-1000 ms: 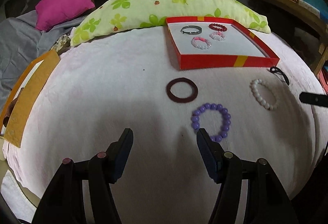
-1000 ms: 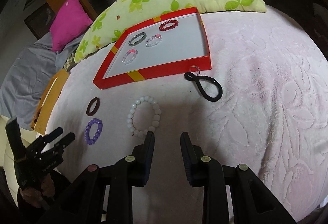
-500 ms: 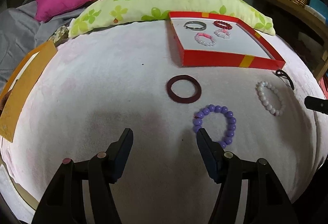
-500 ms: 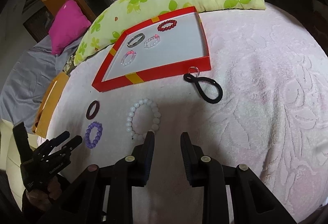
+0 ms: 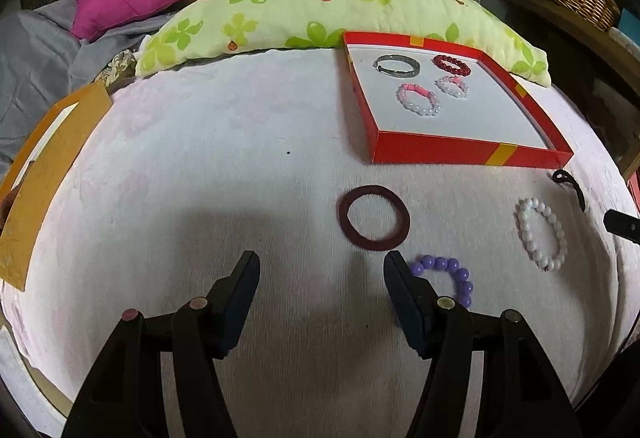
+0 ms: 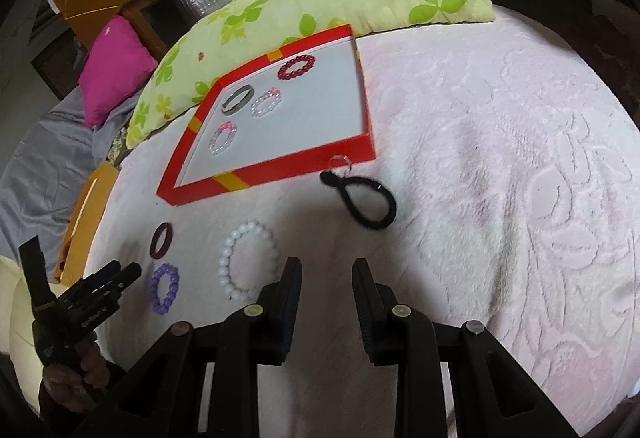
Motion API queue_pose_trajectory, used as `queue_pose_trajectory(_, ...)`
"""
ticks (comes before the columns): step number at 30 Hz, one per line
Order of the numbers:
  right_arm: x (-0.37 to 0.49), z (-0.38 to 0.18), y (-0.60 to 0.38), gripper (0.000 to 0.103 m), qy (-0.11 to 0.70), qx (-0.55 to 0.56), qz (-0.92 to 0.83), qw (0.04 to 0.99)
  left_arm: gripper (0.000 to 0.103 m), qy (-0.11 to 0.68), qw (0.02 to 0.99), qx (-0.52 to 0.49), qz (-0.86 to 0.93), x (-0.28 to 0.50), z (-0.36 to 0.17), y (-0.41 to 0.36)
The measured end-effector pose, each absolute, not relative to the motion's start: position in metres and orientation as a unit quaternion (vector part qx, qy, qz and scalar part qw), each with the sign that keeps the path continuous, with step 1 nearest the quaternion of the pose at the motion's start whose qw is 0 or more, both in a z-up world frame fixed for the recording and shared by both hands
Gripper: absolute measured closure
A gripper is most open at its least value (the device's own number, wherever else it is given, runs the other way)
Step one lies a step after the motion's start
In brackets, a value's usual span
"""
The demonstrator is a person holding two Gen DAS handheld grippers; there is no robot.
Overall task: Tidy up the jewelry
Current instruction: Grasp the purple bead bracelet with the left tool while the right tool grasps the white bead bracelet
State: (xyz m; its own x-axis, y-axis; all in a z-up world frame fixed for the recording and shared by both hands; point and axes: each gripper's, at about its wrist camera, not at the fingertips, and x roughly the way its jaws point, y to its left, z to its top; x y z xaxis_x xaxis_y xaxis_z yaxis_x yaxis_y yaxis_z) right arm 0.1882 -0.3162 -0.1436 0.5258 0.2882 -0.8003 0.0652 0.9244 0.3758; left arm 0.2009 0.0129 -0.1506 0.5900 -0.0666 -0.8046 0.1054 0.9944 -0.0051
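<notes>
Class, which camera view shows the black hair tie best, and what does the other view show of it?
The right wrist view: the whole black hair tie lies unobstructed near the red tray, metal ring visible. The left wrist view catches only a squashed sliver of it at the right edge.

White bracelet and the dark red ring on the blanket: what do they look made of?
White bracelet: round glossy beads, likely plastic or imitation pearl, judging by their highlights. Dark red ring: flat, matte band with no shine, probably fabric or elastic, though rubber can't be ruled out.
</notes>
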Motion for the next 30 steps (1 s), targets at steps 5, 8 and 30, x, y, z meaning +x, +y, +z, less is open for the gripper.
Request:
queue_pose_trajectory(5, 0.199, -0.147, -0.318, 0.073, 0.483, 0.189, 0.053, 0.853, 0.038, 0.455, 0.889, 0.020, -0.057, 0.197, -0.153, 0.012)
queue_pose_trajectory(8, 0.198, -0.148, -0.310, 0.073, 0.487, 0.183, 0.069, 0.851, 0.038, 0.456, 0.887, 0.025, -0.069, 0.193, -0.155, 0.007)
queue_pose_trajectory(30, 0.220, -0.172, -0.246, 0.074, 0.516, 0.104, 0.078, 0.847, 0.055, 0.469, 0.876, 0.035, -0.110, 0.193, -0.167, -0.013)
